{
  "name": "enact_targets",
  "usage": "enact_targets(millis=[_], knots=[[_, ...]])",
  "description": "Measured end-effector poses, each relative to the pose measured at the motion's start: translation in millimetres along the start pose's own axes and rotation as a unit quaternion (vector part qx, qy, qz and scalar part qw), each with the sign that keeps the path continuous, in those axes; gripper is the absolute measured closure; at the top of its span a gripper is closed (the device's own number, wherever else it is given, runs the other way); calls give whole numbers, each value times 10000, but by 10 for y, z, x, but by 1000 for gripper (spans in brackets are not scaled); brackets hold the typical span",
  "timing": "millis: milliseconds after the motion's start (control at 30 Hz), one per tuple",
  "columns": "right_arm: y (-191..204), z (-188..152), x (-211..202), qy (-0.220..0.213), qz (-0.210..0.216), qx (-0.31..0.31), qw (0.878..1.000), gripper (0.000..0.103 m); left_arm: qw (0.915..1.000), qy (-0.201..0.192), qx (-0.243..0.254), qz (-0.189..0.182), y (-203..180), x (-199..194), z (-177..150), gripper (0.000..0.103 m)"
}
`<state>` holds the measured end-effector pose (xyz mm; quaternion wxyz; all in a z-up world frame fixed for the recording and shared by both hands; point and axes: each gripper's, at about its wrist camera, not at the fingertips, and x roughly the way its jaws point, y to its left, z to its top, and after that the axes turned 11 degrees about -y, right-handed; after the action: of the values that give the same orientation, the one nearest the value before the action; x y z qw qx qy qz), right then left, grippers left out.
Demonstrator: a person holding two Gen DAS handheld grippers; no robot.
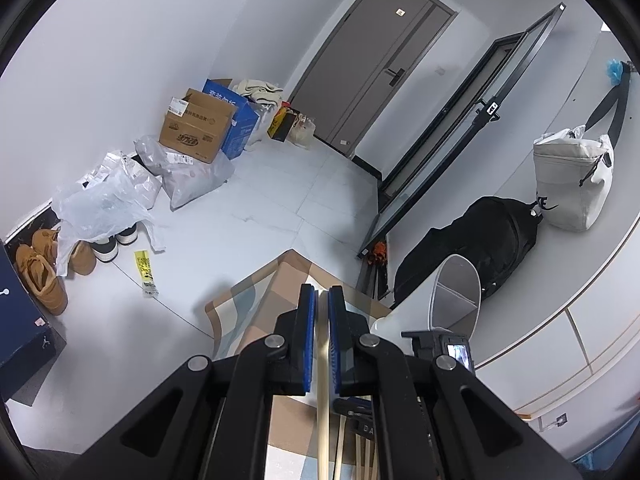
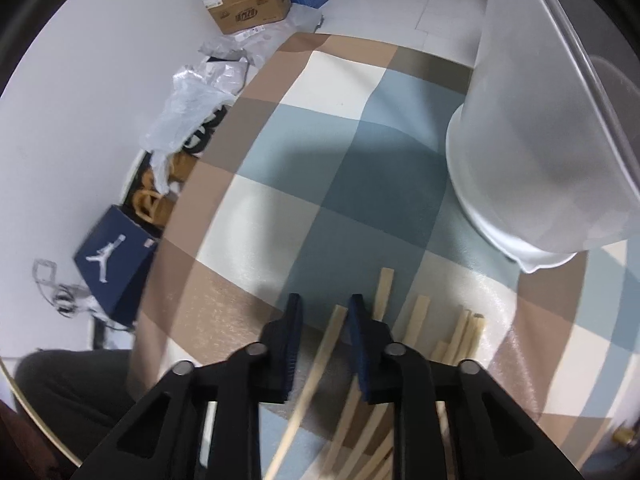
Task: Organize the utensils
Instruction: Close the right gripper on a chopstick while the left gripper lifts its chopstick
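Several wooden chopsticks [image 2: 416,320] lie on a checked tablecloth [image 2: 312,152] beside a white holder [image 2: 520,160].

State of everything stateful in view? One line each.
left gripper: shut on a chopstick
right gripper: open, second chopstick between the pads, not clamped
loose chopsticks: lying flat on the tablecloth
utensil holder: standing, visible compartments look empty
door: closed
cardboard box: flaps open

White holder [image 2: 540,140] beside bare tablecloth [image 2: 320,160]
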<state>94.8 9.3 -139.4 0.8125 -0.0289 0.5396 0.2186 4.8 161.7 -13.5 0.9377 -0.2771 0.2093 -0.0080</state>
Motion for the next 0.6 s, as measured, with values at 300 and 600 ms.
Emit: enact_targets(millis=[300,600], knots=[[-236,-14,-376,-965,389,328,9940,103,9998,-163,112,-64,-92,-13,-21,100],[-319,-45,-241,-512,1184,540,9902,99,9998,-182,118,47,-187,7,-55,100]])
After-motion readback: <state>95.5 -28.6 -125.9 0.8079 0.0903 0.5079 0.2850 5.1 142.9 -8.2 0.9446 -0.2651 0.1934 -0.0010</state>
